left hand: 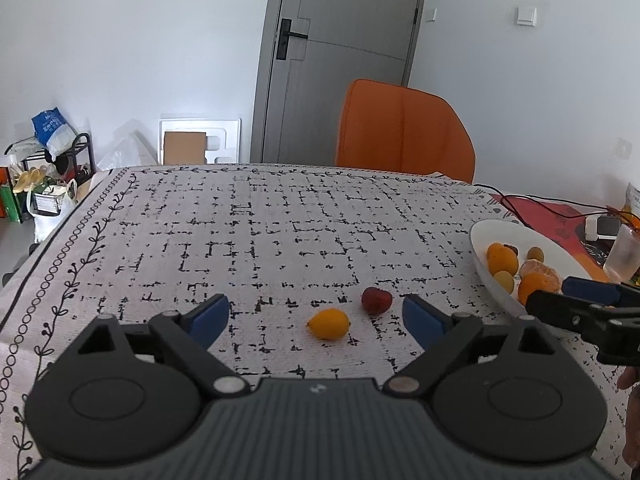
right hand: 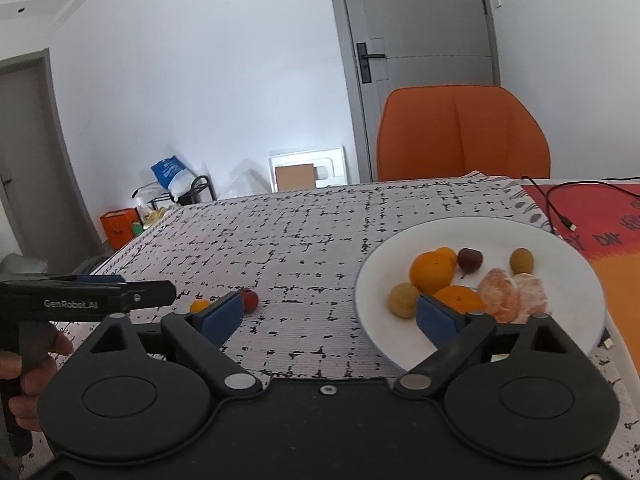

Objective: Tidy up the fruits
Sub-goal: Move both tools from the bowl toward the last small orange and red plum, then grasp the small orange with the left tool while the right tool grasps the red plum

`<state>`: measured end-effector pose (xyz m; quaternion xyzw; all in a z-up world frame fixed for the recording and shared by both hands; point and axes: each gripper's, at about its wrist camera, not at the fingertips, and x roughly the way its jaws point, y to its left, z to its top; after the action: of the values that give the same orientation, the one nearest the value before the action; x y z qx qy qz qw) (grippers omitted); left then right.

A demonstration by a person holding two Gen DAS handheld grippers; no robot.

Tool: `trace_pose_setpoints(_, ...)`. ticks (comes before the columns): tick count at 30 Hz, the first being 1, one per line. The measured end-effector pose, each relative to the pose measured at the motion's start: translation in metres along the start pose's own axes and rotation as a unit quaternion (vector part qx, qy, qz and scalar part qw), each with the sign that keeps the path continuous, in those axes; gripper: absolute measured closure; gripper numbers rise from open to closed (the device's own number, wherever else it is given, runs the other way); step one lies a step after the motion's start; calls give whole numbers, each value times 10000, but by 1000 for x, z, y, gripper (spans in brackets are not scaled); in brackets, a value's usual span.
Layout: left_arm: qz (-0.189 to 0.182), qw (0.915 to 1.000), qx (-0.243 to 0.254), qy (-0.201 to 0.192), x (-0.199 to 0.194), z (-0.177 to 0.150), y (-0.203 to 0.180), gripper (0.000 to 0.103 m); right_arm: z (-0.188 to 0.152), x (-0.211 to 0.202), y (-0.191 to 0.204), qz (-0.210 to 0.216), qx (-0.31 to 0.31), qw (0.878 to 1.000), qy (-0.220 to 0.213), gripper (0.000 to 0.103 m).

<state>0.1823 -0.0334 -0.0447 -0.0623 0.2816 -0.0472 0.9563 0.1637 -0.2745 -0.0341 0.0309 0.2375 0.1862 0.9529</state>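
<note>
On the tablecloth (left hand: 280,240) lie two fruits (left hand: 329,323); both tongs (left hand: 316,312) (right hand: 330,312) spread.

A white woven tablecloth (left hand: 248,240) with a black broken-grid print covers the table. Beyond its far edge stands 1 orange padded chair (left hand: 404,128), in front of a grey door (left hand: 340,60) with a black lever handle (left hand: 290,38). A red printed mat (right hand: 592,216) lies at the right, with a black cable (right hand: 554,200) across it. 1 frosted glass tumbler (left hand: 624,256) stands on the right. A white foam packing tray (left hand: 200,140) leans against the wall.
</note>
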Motion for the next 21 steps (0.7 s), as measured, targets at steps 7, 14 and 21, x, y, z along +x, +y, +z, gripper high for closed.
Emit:
trace_pose_setpoints(7, -113, 9997, -153, 121, 16, -3, 9, 23, 2, 13, 11, -17, -197, 9997, 137, 25)
trace_pose_setpoints(14, -240, 9991, -150, 314, 31, -7, 9, 36, 3, 25, 21, 90, -306, 9993, 177, 30)
trace_pose_setpoints(21, -329, 9983, -264, 398, 42, -9, 13, 48, 3, 35, 28, 142, -430, 9986, 288, 31)
